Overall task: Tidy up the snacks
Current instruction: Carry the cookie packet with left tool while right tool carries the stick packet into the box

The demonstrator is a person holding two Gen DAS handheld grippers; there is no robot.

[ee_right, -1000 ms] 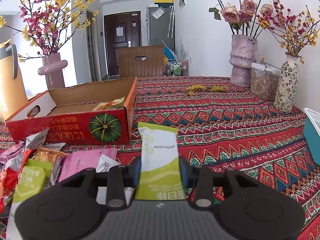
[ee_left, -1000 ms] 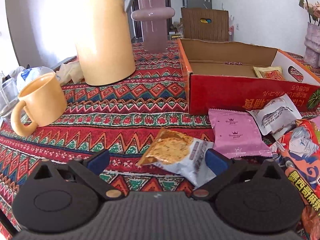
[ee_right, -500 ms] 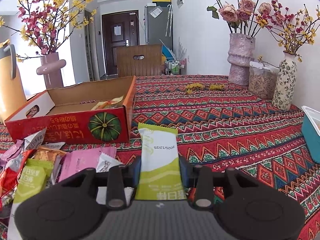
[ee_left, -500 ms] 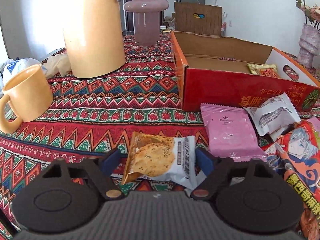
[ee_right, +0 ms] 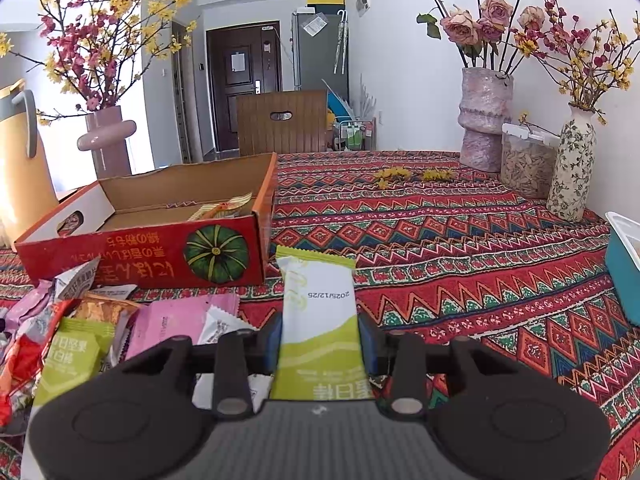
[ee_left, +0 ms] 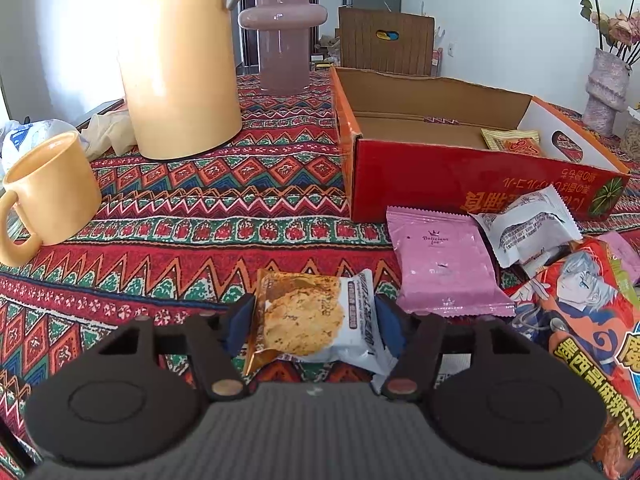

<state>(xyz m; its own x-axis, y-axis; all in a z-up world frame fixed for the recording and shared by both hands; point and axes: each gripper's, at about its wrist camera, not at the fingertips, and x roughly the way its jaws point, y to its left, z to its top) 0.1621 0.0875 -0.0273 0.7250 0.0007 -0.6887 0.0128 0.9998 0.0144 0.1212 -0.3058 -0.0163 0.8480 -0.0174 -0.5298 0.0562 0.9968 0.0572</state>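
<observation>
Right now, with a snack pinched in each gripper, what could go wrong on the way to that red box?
1. The left gripper is closing on the cookie packet by its side edges; the puffy wrapper might slip or the cookie crack.
2. The right gripper pinches the green bar near its lower half; it may swing.
3. The red box has tall walls; a low carry could catch its rim.

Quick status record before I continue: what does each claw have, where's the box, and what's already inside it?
left claw: jaws closing around the cookie packet, which lies on the tablecloth
right claw: shut on the green and white snack bar
box: open red cardboard box, behind the loose snacks
box contents: one yellow packet visible near the far right corner
loose nearby: pink packet, white packet
</observation>
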